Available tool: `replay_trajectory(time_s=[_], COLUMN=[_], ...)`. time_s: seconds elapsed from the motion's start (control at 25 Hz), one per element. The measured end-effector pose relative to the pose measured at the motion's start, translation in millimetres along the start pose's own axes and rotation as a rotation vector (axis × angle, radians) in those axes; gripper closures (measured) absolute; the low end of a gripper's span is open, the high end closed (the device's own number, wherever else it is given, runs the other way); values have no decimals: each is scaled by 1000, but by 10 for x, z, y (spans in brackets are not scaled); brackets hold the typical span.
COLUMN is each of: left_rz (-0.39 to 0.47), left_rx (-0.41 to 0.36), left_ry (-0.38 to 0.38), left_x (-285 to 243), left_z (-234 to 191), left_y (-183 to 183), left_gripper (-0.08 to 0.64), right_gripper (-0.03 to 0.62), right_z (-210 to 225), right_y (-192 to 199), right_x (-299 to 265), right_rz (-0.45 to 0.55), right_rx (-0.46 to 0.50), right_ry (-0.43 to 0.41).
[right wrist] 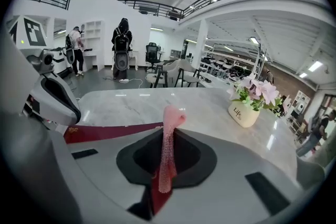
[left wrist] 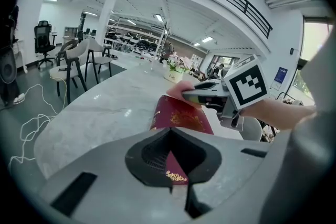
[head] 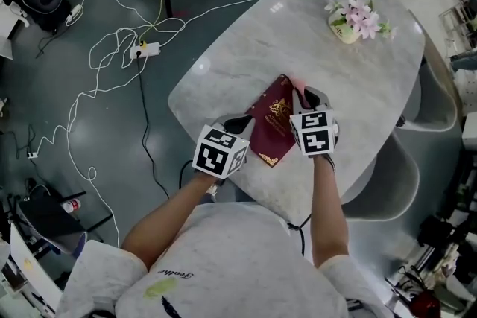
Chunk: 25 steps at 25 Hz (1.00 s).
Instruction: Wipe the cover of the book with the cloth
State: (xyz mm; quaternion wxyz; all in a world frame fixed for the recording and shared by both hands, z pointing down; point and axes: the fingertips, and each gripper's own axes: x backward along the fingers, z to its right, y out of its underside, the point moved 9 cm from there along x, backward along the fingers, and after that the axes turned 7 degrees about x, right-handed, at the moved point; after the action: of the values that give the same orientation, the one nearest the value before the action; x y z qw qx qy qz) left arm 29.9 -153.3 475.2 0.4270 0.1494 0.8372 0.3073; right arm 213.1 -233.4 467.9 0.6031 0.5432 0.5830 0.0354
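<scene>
A dark red book [head: 272, 119] with gold print lies on the marble table [head: 246, 63] near its front edge. My left gripper [head: 240, 124] is shut on the book's near corner [left wrist: 175, 174], and the cover [left wrist: 181, 115] stretches away from the jaws. My right gripper [head: 304, 95] is shut on a pink cloth [head: 297, 83] at the book's far right edge. In the right gripper view the cloth [right wrist: 168, 149] stands up folded between the jaws, with the book [right wrist: 113, 131] lying to its left. The left gripper [right wrist: 52, 97] shows there at the far left.
A small pot of pink flowers [head: 356, 17] stands at the table's far right. White chairs [head: 387, 182] sit along the right side. On the floor to the left lie white cables and a power strip [head: 145, 50]. People [right wrist: 122, 50] stand far off.
</scene>
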Motion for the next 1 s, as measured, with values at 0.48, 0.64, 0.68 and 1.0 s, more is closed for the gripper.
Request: replay_trajectory(time_s=[0.48, 0.64, 0.68, 1.0], left_rz=[1, 2, 2, 18], left_rx=[13, 15, 15, 23], left_ry=[-10, -10, -10, -14], left_x=[64, 83, 88, 169], left_z=[-16, -16, -15, -50], left_y=[86, 104, 105, 133], left_gripper=[554, 553, 554, 554], right_gripper=[572, 572, 572, 572], right_z=[-188, -253, -263, -389], right_y=[42, 37, 32, 22], right_x=[-77, -82, -80, -54], right_rz=[-22, -24, -26, -26], right_rx=[12, 13, 14, 8], right_ry=[-59, -80, -83, -100])
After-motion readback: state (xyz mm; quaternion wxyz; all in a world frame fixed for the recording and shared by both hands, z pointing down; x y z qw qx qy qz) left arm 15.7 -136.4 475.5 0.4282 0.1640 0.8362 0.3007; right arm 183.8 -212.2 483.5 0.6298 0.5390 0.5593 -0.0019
